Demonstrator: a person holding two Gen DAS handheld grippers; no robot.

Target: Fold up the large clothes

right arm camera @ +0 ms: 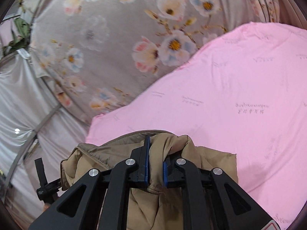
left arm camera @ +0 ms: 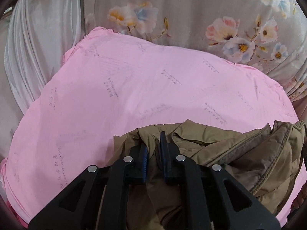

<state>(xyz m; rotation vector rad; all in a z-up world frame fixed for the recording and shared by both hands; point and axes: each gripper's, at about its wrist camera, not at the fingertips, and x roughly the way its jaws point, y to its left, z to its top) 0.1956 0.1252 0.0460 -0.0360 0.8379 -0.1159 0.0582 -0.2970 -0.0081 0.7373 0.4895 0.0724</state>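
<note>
1. The left hand-held gripper (left arm camera: 154,147) is pinching a bunched fold of the tan padded jacket (left arm camera: 230,153); the cloth fills the gap between its blue-lined fingers (left arm camera: 144,160).
2. In the left wrist view the jacket lies crumpled from 6 o'clock out to 4 o'clock, resting on the pink sheet (left arm camera: 115,95).
3. The right hand-held gripper (right arm camera: 155,159) is also clamped on a thick roll of the same jacket (right arm camera: 211,161), the fabric bulging over its right finger.
4. In the right wrist view the jacket sits at 6 o'clock, with a stitched seam toward 8 o'clock.
5. The pink sheet (right arm camera: 239,95) carries repeated grey printed lines of script, too faint and small to read.
6. A grey floral curtain (left arm camera: 191,9) hangs at 12 o'clock, and a white satin drape (left arm camera: 38,38) at 10 o'clock.
</note>
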